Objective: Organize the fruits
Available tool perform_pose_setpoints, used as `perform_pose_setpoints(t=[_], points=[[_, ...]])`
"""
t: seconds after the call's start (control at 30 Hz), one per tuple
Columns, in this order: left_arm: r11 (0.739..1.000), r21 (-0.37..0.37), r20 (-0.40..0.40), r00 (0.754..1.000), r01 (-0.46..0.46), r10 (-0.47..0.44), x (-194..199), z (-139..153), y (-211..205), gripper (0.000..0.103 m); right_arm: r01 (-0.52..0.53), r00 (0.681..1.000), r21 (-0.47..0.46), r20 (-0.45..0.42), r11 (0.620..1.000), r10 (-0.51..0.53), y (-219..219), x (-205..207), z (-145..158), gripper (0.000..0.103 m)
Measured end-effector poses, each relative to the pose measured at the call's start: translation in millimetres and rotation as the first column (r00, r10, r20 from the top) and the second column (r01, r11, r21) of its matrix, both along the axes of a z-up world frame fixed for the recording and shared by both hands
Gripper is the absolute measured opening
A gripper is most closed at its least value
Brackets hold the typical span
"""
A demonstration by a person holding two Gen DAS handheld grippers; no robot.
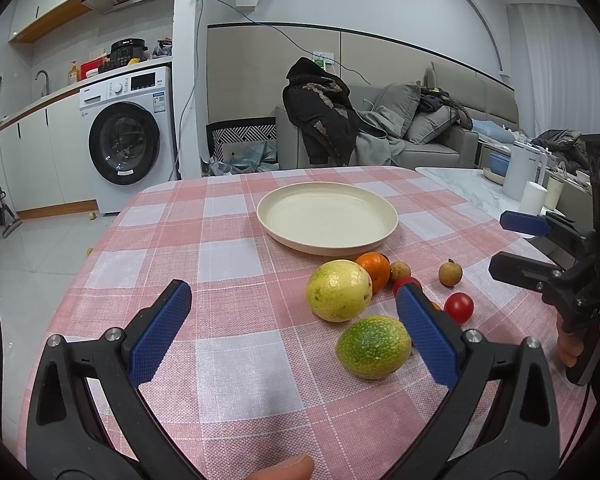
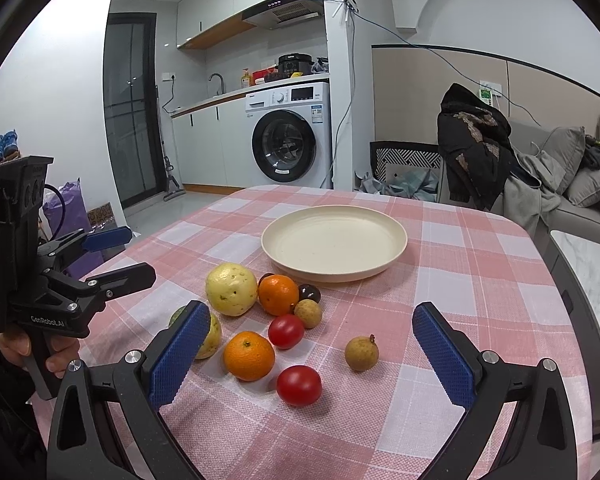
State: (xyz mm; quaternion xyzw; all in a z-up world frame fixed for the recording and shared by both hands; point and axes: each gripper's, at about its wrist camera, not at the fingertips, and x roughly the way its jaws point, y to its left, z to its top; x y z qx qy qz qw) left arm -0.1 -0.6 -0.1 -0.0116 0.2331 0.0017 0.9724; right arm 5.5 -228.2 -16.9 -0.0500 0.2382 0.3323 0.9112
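Right wrist view | right gripper (image 2: 312, 356) spread wide, holding nothing, poised over fruit cluster (image 2: 276, 320) just short of plate (image 2: 396, 256) | left gripper (image 1: 292, 328) also wide, unloaded, near green fruit (image 1: 374, 347) | plate bare, likely destination | no pick started

Counter (image 2: 480, 280) draped in a pink-and-white checked cloth (image 2: 380, 432). Lying directly on it: an empty cream plate (image 2: 396, 254) toward the far side; just in front of the plate, a yellow fruit (image 2: 231, 289) beside an orange (image 2: 278, 294), with a dark round fruit (image 2: 310, 292) and a small tan fruit (image 2: 308, 313) at the orange's right. Nearer the viewer: a green-yellow fruit (image 1: 374, 347), a second orange (image 2: 249, 355), two red tomatoes (image 2: 286, 331) (image 2: 299, 385), and a lone tan fruit (image 2: 361, 353) set apart at right.
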Motion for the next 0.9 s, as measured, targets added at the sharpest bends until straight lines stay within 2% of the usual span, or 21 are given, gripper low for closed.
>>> perform_pose_setpoints(t=[0.9], points=[[1.000,0.003,0.009,1.000,-0.001,0.001,-1.4,3.0,0.5,0.102,-0.006,1.000,-0.008,0.006,1.000,0.006,-0.9,-0.3,-0.3,0.103]])
